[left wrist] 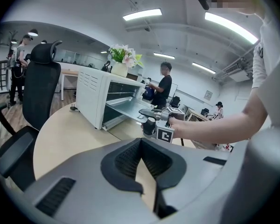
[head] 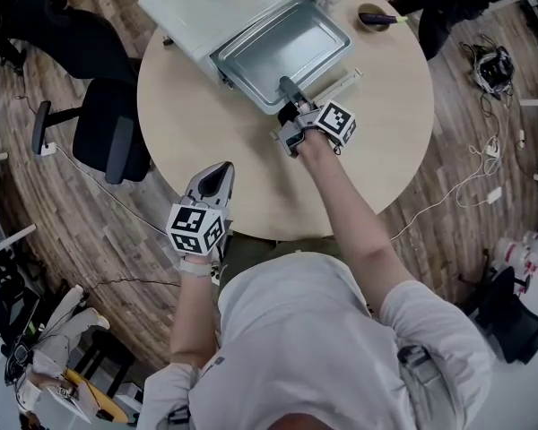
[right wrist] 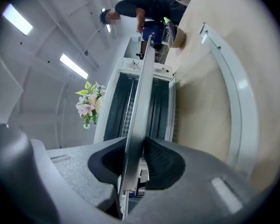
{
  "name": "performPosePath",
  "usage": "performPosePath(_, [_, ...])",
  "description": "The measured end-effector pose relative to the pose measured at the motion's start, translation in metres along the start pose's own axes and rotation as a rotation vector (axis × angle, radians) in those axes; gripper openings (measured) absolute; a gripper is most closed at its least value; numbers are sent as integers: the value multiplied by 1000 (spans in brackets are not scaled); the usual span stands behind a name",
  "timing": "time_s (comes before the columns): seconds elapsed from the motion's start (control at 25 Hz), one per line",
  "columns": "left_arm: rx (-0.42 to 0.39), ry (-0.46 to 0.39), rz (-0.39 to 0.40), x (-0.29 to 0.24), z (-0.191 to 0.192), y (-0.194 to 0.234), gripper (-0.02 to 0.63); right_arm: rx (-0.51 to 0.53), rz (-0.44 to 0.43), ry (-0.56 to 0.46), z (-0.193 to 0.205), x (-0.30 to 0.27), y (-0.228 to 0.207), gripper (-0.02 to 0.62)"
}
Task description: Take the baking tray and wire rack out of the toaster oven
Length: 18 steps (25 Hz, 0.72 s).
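Round table [head: 188, 124], toaster oven [head: 220, 3], baking tray [head: 287, 47], wood floor [head: 448, 240], office chair [head: 108, 137]

Grey baking tray [head: 285, 47], half out of white toaster oven [head: 206, 7]

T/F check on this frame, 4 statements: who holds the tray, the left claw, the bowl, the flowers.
1. The right claw is clamped on the front rim of the silver metal baking tray. True.
2. The left claw also holds the tray. False: it hangs over the near edge of the round beige table, with nothing in it.
3. A small brown bowl sits on the table. True.
4. The pink and white flowers stand on the table beside the white toaster oven. False: they stand on top of the oven.
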State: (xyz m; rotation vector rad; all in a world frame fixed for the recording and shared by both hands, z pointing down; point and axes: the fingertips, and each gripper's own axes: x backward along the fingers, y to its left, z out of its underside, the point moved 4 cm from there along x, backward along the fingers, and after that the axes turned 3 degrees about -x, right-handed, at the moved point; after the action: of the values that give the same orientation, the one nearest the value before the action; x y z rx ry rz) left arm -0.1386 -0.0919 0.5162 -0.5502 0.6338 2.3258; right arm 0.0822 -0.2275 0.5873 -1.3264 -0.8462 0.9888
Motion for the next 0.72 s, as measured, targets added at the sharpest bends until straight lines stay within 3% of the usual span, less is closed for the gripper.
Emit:
performPosePath(0.2, [-3, -10, -3, -2, -1, -16, 0, -62, -5, -39, -9, 26, -2, 81])
performPosePath(0.72, [-29, -28, 13, -17, 3, -70, 0, -101, 7, 13, -17, 121, -15, 78])
